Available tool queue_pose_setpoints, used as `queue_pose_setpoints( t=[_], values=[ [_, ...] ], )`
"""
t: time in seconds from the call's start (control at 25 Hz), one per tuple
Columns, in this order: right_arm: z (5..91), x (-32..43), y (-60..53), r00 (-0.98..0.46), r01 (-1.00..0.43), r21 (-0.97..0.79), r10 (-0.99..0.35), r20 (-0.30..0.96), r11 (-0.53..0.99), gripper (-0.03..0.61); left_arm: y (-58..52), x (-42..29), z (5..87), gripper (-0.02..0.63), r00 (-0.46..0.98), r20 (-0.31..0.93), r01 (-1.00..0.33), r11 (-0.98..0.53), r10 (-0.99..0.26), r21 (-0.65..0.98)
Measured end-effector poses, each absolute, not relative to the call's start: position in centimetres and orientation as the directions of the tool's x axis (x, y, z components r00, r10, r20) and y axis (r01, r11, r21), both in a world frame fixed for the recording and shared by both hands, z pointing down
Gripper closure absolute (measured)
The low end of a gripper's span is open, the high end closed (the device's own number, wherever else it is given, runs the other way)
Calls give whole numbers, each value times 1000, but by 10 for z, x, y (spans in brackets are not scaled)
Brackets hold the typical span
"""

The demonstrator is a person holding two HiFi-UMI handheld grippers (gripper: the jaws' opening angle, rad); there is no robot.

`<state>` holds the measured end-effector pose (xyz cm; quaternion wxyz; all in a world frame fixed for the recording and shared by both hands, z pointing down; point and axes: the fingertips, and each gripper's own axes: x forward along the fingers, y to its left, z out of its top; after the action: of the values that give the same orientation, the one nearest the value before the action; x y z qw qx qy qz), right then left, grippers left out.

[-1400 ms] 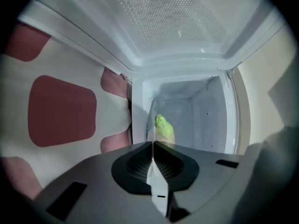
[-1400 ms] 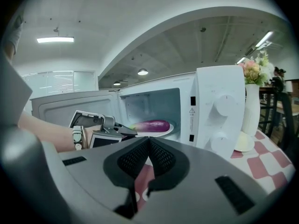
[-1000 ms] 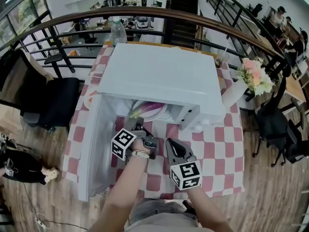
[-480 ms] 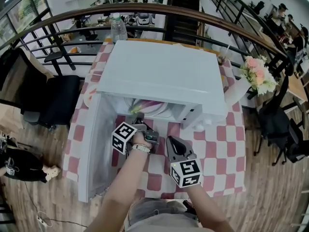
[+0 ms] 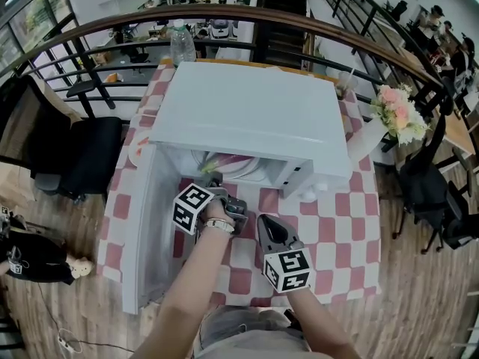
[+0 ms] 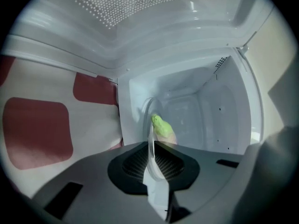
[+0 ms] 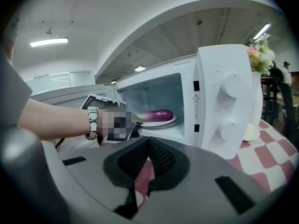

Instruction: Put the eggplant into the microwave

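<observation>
Purple eggplant (image 7: 157, 115) sits on the plate (image 7: 163, 122) inside the microwave (image 5: 254, 118). Left gripper (image 5: 215, 185) at the doorway, jaws practically together, empty. Right gripper (image 5: 264, 223) closed, empty.

Purple eggplant (image 7: 158, 115) lies on its side inside open white microwave (image 5: 254, 118).

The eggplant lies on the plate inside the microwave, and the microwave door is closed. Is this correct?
No. The door is open, swung out to the left, as the head view shows. The eggplant lies on the plate inside the microwave.
</observation>
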<state>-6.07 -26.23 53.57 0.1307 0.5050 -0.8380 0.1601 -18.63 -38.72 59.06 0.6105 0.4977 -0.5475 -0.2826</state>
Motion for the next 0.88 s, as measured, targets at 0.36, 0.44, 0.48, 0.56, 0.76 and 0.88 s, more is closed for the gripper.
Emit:
queue_pose_setpoints(
  t=[0.36,0.44,0.48,0.56,0.76,0.88],
  values=[
    [538,-63,-261,-451,-891,-148,-804,388,429,554,-379,-181,586,482,288,389,-201,341,-875,918],
    [538,-65,-261,-455,-889,-149,-801,389,432,554,-375,-179,593,482,296,418,-219,365,-859,905],
    [538,-66,-260,-457,-888,-149,-800,388,435,554,-373,-179,596,482,298,428,-223,374,-853,900],
    [537,-68,-260,-461,-886,-147,-799,387,440,554,-373,-178,600,476,302,431,-221,378,-850,899],
    [539,-65,-263,-451,-891,-147,-801,394,429,554,-383,-176,602,466,307,427,-209,378,-850,902],
    [541,-64,-264,-445,-894,-147,-802,398,423,554,-388,-178,603,450,306,432,-205,385,-848,900]
  ],
)
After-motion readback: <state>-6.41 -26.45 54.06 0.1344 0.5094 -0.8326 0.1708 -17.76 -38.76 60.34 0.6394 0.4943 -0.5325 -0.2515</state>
